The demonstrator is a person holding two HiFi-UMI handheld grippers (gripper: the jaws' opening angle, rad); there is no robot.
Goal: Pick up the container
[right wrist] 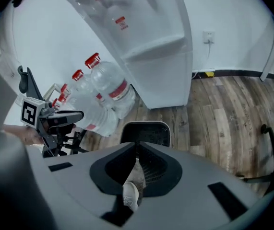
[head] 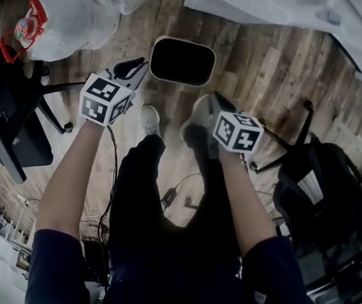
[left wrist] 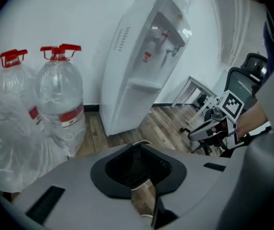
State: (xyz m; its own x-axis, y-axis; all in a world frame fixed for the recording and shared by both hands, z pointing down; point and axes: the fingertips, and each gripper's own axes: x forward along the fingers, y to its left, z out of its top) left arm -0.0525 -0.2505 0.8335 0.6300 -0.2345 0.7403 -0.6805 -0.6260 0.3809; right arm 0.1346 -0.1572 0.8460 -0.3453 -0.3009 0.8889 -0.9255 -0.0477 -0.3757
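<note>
- One container (head: 182, 61), a black rounded-rectangular bin with a pale rim, stands upright on the floor with its mouth facing up. In the head view its long axis runs left to right.
- It sits just ahead of the person's two light shoes (head: 149, 120) and in front of the water dispenser (left wrist: 146, 61).
- Two tongs are in view. The left gripper (head: 136, 67) is clenched on nothing, its tip just beside the container's left edge. The right gripper (head: 213, 100) is likewise closed and empty, near the container's right corner and apart from it.
- At least three clear water jugs (right wrist: 110, 87) with red caps cluster left of the dispenser.
- Two black office chairs (head: 9, 128) flank the person.
- The wood-plank floor (head: 263, 62) meets a white wall (right wrist: 223, 13) above a dark skirting board.
</note>
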